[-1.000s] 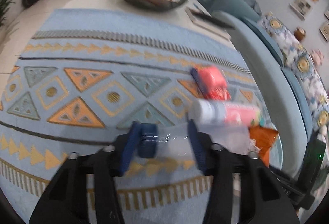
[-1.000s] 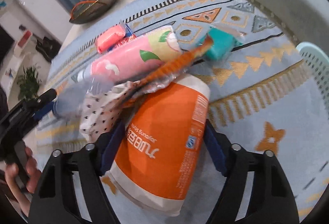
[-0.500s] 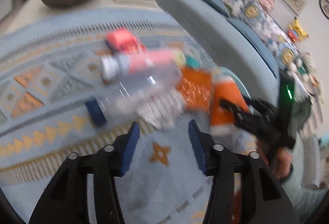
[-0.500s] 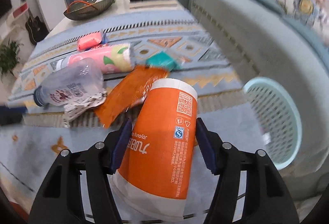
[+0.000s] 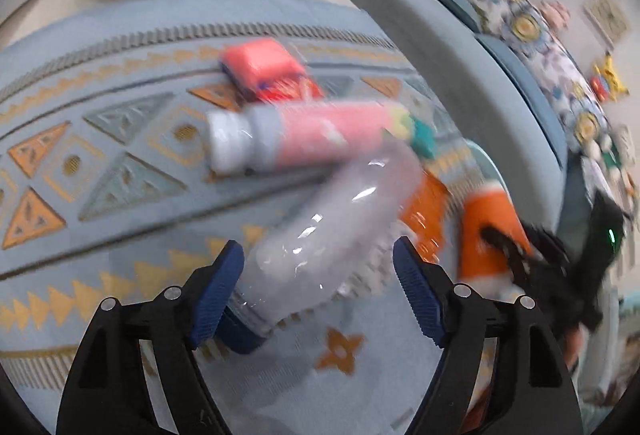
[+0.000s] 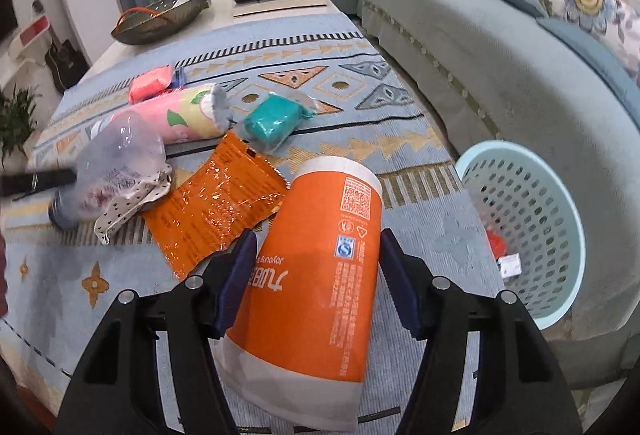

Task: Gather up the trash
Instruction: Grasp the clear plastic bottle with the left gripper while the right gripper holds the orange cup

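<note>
The right gripper (image 6: 314,269) is clamped on a tall orange paper cup with a white rim and base (image 6: 316,267), its blue pads pressed against the cup's sides, the cup tilted with its far end pointing away over the rug. Just beyond it, off to the right, a pale mint plastic laundry-style basket with a perforated wall (image 6: 560,203) stands on the floor against the foot of the grey-green sofa (image 6: 480,47); a few scraps lie in its bottom.

The left gripper (image 5: 318,287) has its jaws opening, and a clear, crumpled plastic bottle with a dark blue cap (image 5: 332,231) lies between the fingers; the picture is blurred, and the pads do not appear to press on it. The bottle rests on the light blue patterned rug (image 5: 120,139), its cap end nearest the gripper.

Around the bottle lies the rest of the litter: a white spotted paper scrap (image 6: 132,201) touching it, a flat shiny orange foil wrapper (image 6: 216,201) beside that, a pink printed bottle with a pale cap (image 5: 304,141) behind, a teal packet in clear film (image 6: 274,121) and a coral-pink packet (image 5: 260,65) further toward the rug's far edge.

Past the rug's far edge, a dark woven bowl with an orange handle (image 6: 160,19) sits on a pale low table (image 6: 280,1).
</note>
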`<action>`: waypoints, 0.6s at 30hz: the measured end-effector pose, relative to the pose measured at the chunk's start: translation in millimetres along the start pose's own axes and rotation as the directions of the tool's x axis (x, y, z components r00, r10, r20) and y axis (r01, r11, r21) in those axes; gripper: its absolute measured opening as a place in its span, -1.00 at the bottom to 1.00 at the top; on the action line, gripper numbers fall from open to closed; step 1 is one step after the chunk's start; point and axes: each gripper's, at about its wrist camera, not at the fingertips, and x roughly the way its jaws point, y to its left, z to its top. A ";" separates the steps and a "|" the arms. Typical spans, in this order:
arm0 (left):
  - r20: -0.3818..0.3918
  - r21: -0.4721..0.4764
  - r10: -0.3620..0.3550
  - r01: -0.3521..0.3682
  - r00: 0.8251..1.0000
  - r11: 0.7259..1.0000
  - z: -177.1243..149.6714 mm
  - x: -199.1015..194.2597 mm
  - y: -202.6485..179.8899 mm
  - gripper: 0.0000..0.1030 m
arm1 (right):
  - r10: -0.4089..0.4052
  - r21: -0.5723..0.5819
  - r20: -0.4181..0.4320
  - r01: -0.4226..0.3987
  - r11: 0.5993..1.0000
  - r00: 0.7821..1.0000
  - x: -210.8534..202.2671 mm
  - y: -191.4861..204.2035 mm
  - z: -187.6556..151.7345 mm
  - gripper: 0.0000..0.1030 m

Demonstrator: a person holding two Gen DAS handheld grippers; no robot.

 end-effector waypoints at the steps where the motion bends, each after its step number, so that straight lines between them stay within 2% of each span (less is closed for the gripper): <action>1: -0.008 0.007 -0.031 0.031 0.999 0.999 -3.0 0.4 -5.3 0.45 | -0.005 -0.002 0.004 0.005 1.000 1.000 -1.4 -1.4 0.7 0.14; 3: -0.014 0.019 -0.027 0.027 1.000 0.999 -4.0 7.7 -15.2 0.45 | 0.001 -0.011 0.003 -0.001 1.000 1.000 -2.4 -1.5 1.6 0.14; 7: -0.014 0.120 0.106 -0.103 0.994 0.987 -8.9 25.6 -44.6 0.44 | 0.005 -0.021 -0.007 -0.006 1.000 1.000 -1.7 0.8 0.5 0.14; 8: -0.016 0.127 0.116 -0.113 0.993 0.985 -9.5 28.0 -45.6 0.40 | 0.006 -0.022 -0.008 -0.007 1.000 1.000 -1.9 0.2 0.1 0.14; 11: -0.012 0.103 0.122 -0.121 0.992 0.987 -4.5 36.0 -48.8 0.33 | 0.041 -0.001 -0.020 -0.041 0.999 0.999 -0.4 -4.9 0.6 0.14; 18: 0.022 0.076 0.184 -0.185 0.983 0.980 2.5 53.4 -56.5 0.30 | 0.126 0.062 -0.025 -0.124 0.990 0.992 -2.2 -14.3 2.9 0.14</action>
